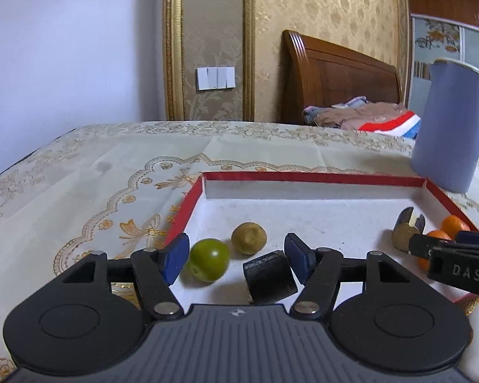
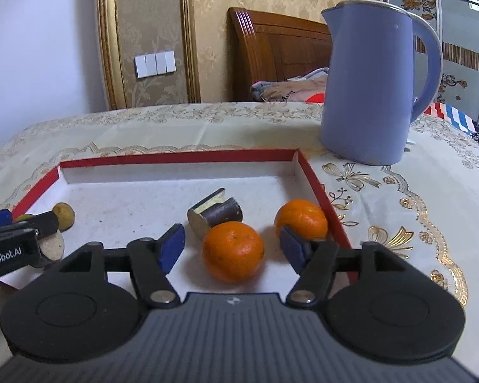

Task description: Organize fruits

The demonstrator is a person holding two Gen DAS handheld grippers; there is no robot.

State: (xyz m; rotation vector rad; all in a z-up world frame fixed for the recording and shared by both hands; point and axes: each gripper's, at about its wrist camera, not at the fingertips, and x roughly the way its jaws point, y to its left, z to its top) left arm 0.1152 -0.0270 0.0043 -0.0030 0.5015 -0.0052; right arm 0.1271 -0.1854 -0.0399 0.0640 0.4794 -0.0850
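Left tongs [image 1: 238,257] stand apart, gripping nothing; a round green fruit [image 1: 209,259] and a dark cut cane piece [image 1: 269,277] lie between the pads inside the red-rimmed white cardboard tray [image 1: 303,177]. Right tongs [image 2: 231,246] likewise stand apart around a round orange tangerine [image 2: 233,251], not pressing it.

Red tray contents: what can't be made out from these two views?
- Near tray rim: both views, hidden by the gripper bodies.
- Dark cut piece: left wrist view, base hidden by left gripper.
- Two oranges: left wrist view, partly behind right gripper.
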